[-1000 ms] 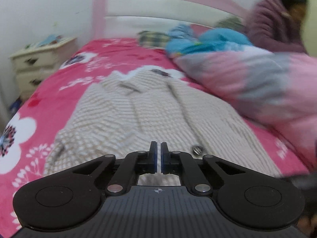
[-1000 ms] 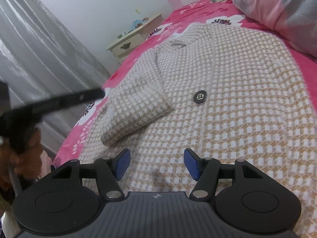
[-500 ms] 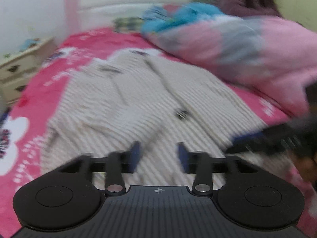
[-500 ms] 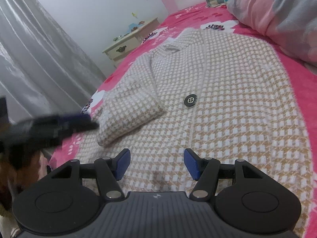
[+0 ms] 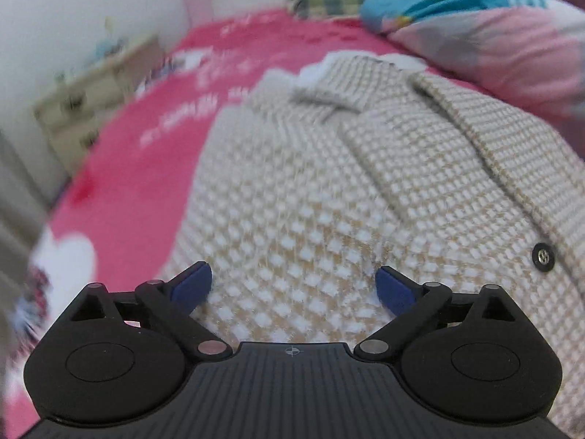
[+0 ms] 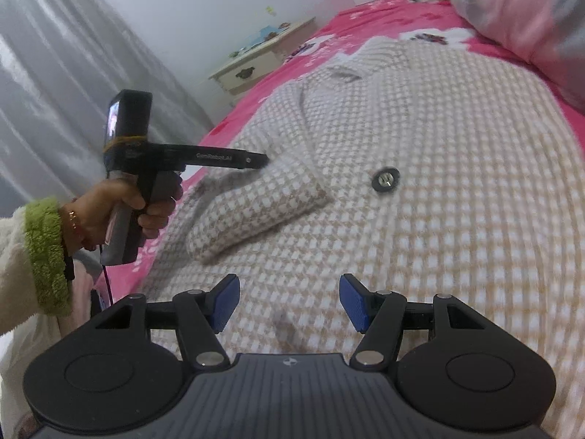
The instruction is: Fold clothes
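Observation:
A beige-and-white checked coat (image 5: pixel 420 183) (image 6: pixel 457 190) lies spread on the pink bed, a black button (image 5: pixel 543 257) (image 6: pixel 385 180) on its front. Its left sleeve (image 6: pixel 256 216) is folded across the front. My left gripper (image 5: pixel 294 287) hovers low over that sleeve; its jaws are opening wide, with cloth below them but nothing pinched. In the right wrist view the left gripper (image 6: pixel 256 159) reaches the sleeve's upper part, held by a hand (image 6: pixel 120 201). My right gripper (image 6: pixel 289 303) stands open over the coat's near part, holding nothing.
A pink flowered sheet (image 5: pixel 146 183) covers the bed. A rolled pink-and-grey quilt (image 5: pixel 512 47) (image 6: pixel 530 11) lies along the right side. A cream nightstand (image 6: pixel 256 66) (image 5: pixel 84 109) and a grey curtain (image 6: pixel 55 91) stand to the left. A green-cuffed sleeve (image 6: pixel 44 248) is near the bed's edge.
The left gripper went from shut to wide open and dropped closer over the coat's left sleeve. The right gripper kept its opening and hardly moved.

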Available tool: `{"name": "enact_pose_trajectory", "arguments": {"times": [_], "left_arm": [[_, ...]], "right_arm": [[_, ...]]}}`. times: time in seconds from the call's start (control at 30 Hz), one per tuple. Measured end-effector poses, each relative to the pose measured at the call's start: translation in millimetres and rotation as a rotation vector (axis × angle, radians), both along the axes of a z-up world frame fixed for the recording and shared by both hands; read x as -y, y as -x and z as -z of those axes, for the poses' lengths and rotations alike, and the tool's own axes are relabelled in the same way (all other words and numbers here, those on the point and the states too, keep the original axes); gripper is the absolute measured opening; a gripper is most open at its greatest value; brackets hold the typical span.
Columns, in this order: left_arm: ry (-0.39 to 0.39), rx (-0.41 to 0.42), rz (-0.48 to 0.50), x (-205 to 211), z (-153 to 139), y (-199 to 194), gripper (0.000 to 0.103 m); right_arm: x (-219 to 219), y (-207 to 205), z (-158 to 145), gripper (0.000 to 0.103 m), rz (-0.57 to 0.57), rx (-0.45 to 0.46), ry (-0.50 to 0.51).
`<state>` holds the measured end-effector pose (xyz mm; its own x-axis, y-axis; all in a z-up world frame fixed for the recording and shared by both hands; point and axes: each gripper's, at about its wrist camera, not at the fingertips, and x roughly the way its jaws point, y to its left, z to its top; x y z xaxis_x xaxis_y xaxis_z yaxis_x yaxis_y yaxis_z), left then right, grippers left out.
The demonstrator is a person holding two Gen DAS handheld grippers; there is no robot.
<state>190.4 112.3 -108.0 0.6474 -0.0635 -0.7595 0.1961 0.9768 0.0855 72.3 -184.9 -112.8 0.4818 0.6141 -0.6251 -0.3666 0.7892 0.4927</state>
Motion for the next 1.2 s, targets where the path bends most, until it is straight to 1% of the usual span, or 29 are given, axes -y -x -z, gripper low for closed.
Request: {"name": "enact_pose_trajectory", "arguments": {"times": [0.03,0.07,0.1,0.13,0.2,0.27,0.3,0.4,0.43,0.5,0.53,0.6,0.7,0.77,0.8,0.83,0.87,0.9,0.93,0.97,1.03,1.07,1.1,1.2], "left_arm": [[0.013,0.007,0.0,-1.5,1.8,2.7,0.096],[0.019,0.017,0.007,-1.6,3.2,5.9,0.09],[0.024,0.024,0.019,-0.7,4.2,9.3,0.079],[0.026,0.029,0.034,1.1,4.5,12.5,0.075],[0.023,0.045,0.07,6.3,3.5,18.8,0.047],[0.001,0.066,0.112,13.8,1.7,24.3,0.034],[-0.016,0.078,0.128,17.2,1.1,27.6,0.031],[-0.039,0.09,0.147,20.4,3.3,30.9,0.03],[-0.039,0.088,0.146,19.7,5.1,29.1,0.031],[-0.027,0.075,0.117,16.9,4.8,28.2,0.039],[-0.02,0.067,0.099,14.9,3.3,28.6,0.042],[-0.006,0.052,0.073,9.6,-2.7,32.5,0.055],[0.011,0.037,0.067,0.5,-14.3,46.2,0.064],[0.016,0.017,0.072,-5.2,-18.8,54.3,0.068],[0.016,0.007,0.074,-7.5,-19.4,57.3,0.068],[0.014,0.0,0.076,-9.4,-19.3,59.6,0.068],[0.012,-0.007,0.071,-11.4,-18.5,60.6,0.068],[0.009,-0.014,0.061,-13.3,-17.1,60.4,0.068],[0.015,-0.028,0.045,-16.1,-16.0,59.8,0.068],[0.029,-0.046,0.026,-19.5,-15.2,58.7,0.068],[0.073,-0.079,-0.015,-29.3,-17.0,55.3,0.068],[0.105,-0.093,-0.045,-36.9,-19.8,56.4,0.068],[0.14,-0.106,-0.079,-45.9,-24.0,58.3,0.068],[0.249,-0.125,-0.169,-72.9,-42.4,71.9,0.068]], "right_arm": [[-2.3,-8.4,-3.8,0.064,-0.022,0.006,0.009],[-5.0,-18.7,-8.4,0.064,-0.045,0.004,0.012],[-9.1,-31.6,-14.6,0.064,-0.074,0.004,0.016],[-15.0,-44.7,-21.9,0.064,-0.104,0.016,0.027],[-29.6,-73.1,-35.8,0.064,-0.163,0.054,0.058],[-45.4,-100.6,-42.4,0.064,-0.203,0.076,0.075],[-54.9,-116.6,-43.1,0.064,-0.209,0.075,0.07],[-84.2,-164.0,-38.0,0.064,-0.236,0.052,0.027],[-95.2,-178.3,-34.9,0.065,-0.231,0.062,0.012],[-112.5,-200.3,-25.8,0.063,-0.232,0.059,-0.006],[-120.3,-209.9,-20.7,0.064,-0.23,0.051,-0.01],[-131.4,-225.5,-9.1,0.064,-0.238,0.018,-0.021],[-141.3,-236.4,8.2,0.061,-0.264,-0.019,0.019],[-145.8,-238.4,20.1,0.059,-0.282,-0.063,0.027],[-149.3,-239.7,26.0,0.058,-0.286,-0.088,0.038],[-152.7,-240.5,31.3,0.052,-0.288,-0.103,0.053],[-154.6,-240.3,34.2,0.04,-0.289,-0.107,0.063],[-154.8,-239.3,34.8,0.035,-0.288,-0.106,0.064],[-153.3,-237.9,33.8,0.02,-0.285,-0.105,0.056],[-150.3,-236.0,31.4,0.013,-0.283,-0.104,0.043],[-140.9,-230.5,22.9,0.011,-0.276,-0.092,0.008],[-134.3,-226.8,16.2,0.011,-0.275,-0.092,-0.025],[-125.3,-221.3,8.8,0.011,-0.28,-0.088,-0.072],[-94.6,-191.3,-23.8,0.011,-0.341,-0.029,-0.211]]}}
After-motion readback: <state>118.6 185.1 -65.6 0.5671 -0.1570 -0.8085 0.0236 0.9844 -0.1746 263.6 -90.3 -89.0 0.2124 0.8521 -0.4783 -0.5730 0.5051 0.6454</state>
